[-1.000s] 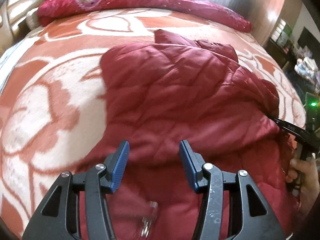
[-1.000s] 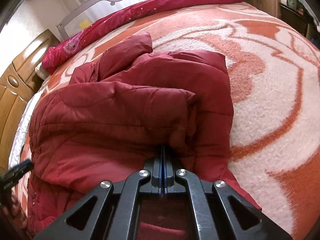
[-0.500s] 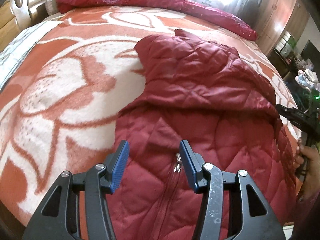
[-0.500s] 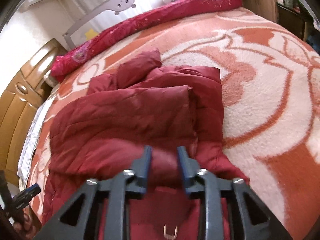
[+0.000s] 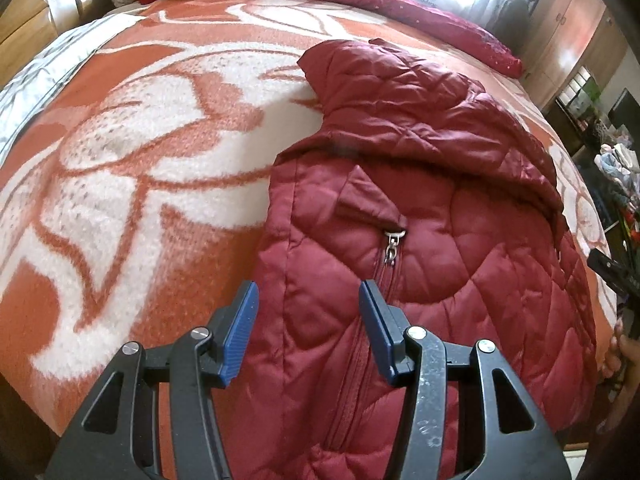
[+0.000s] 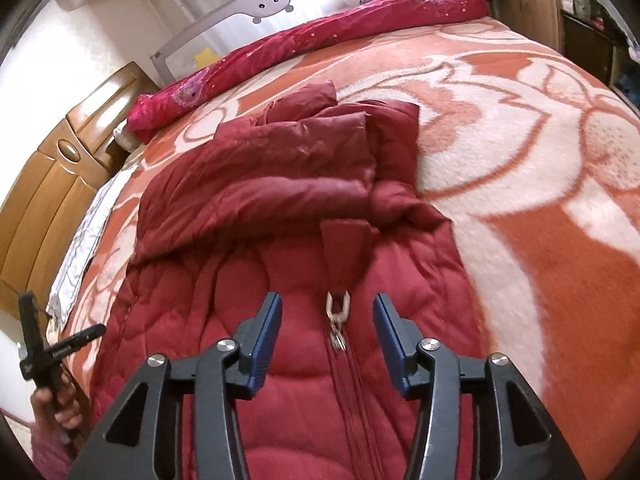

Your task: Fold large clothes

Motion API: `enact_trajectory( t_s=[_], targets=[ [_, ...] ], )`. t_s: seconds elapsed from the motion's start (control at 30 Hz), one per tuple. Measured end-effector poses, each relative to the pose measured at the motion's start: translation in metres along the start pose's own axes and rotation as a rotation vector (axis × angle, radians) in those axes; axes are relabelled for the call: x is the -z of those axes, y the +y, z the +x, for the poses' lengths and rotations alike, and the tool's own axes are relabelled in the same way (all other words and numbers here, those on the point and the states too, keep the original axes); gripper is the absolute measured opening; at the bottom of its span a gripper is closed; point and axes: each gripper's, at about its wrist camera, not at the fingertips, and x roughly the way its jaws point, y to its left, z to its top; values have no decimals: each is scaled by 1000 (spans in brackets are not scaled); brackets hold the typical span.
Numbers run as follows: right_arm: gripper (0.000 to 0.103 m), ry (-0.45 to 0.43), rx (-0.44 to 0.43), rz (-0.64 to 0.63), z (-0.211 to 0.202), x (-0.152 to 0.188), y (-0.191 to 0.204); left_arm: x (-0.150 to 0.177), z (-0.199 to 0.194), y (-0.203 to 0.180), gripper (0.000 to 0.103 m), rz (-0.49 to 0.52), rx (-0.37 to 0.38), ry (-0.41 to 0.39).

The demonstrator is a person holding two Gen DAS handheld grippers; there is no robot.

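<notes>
One quilted dark-red jacket (image 5: 432, 208) lies on the orange-and-cream blanket (image 5: 120, 152) of the bed, its upper part folded down over its body. The left wrist view shows the jacket's left edge running just inside the left jaw, with bare blanket out to the left of it; the jacket's single metal zipper pull (image 5: 391, 246) sits ahead of the right jaw, slightly beyond its tip. The left gripper (image 5: 308, 312) stands open with its two blue pads (image 5: 240, 336) apart, above the fabric and pinching nothing. At the far right edge of this view, part of the other gripper's black frame and some fingers (image 5: 618, 354) of the holding hand show.

The right wrist view shows what the first does not: the wooden headboard (image 6: 52, 200) far left of the jaws, a grey bed rail (image 6: 276, 4) beyond them, and the whole folded stack of sleeves. One long crimson bolster (image 6: 320, 36) lies along the far side. Here the zipper pull (image 6: 338, 312) lies between the jaws, nearly centred. The right gripper (image 6: 327, 320) is opening, its jaws parted, the pads pressing on nothing.
</notes>
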Motion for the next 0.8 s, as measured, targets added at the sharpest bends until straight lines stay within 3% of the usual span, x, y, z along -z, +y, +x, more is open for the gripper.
enact_trajectory(
  t_s=[0.4,0.8],
  targets=[
    [61,34,64,63,-42,54,-46,30,-10,13,55,16,3,42],
    [62,125,-3,140,-50,102,-69,59,-19,25,56,26,67,99]
  ],
)
